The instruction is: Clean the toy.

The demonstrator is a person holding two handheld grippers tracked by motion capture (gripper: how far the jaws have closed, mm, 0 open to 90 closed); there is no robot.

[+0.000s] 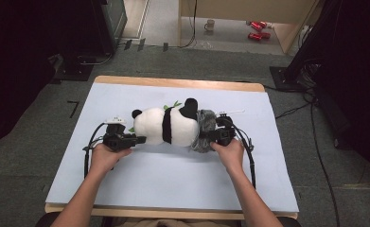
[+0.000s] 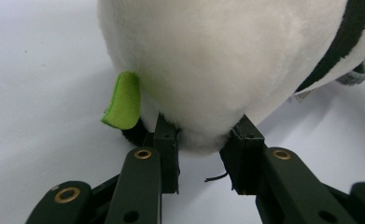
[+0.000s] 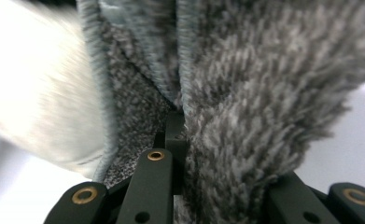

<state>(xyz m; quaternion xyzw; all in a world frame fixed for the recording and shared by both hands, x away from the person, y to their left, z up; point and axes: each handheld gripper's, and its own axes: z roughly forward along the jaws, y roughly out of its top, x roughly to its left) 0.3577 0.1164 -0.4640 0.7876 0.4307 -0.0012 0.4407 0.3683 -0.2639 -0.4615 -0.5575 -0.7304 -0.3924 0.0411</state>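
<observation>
On the pale worktop (image 1: 126, 189) the plush panda (image 1: 166, 125) lies sideways, its white end pinched in the left claw (image 1: 140, 139), while the right claw (image 1: 202, 138) is clamped on the grey fuzzy cloth (image 1: 205, 126) at its other end.

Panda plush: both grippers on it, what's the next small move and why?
Probably draw the right gripper leftward, sliding the grey fuzzy cover further over the panda plush. Its jaws clamp the cover's edge, which wraps only one end, while the left gripper pinches the opposite end as an anchor.

Both forearms reach forward, left tongs (image 1: 137, 140) and right tongs (image 1: 202, 138) clamped, pointing inward.
</observation>
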